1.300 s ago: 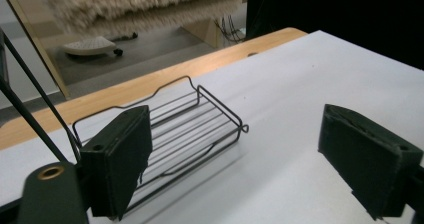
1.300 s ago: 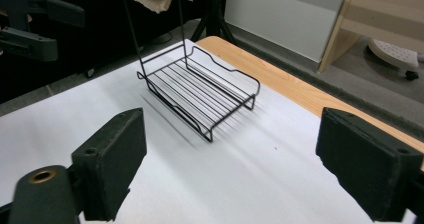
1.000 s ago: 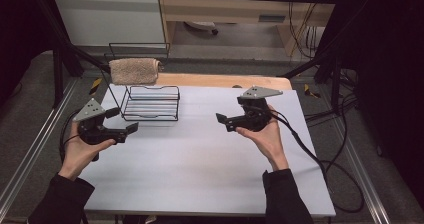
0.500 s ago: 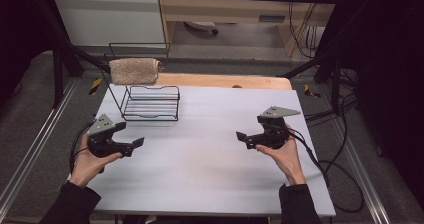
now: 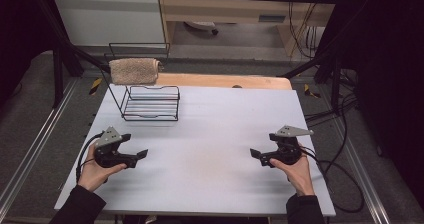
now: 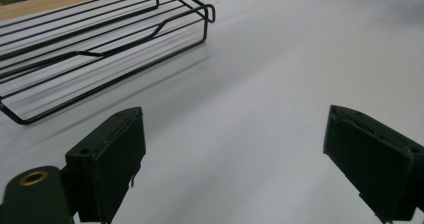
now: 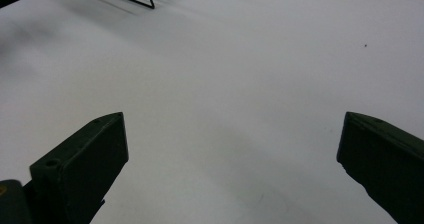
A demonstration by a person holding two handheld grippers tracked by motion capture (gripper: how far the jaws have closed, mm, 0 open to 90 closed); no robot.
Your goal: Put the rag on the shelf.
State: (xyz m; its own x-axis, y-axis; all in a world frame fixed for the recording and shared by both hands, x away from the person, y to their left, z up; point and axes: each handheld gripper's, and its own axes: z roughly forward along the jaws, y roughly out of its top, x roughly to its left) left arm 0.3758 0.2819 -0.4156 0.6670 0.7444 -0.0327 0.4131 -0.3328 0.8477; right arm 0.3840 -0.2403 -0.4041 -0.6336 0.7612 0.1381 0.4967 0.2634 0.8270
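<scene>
**Both grippers low over the white table, jaws spread**

No legible writing was seen. The wire rack (image 5: pixel 151 103) lay at the table's (image 5: pixel 210 134) far left, its long axis across the table, a towel (image 5: pixel 134 70) hung behind it. The left gripper (image 5: pixel 136 156) and right gripper (image 5: pixel 257 155) were pointed inward, jaws wide apart, nothing held; the right jaws had just been opening.

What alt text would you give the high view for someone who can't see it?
Two hands hold the left gripper and right gripper open, low over a white table, nothing between their jaws. A black wire rack with a beige towel stands at the far left.
</scene>
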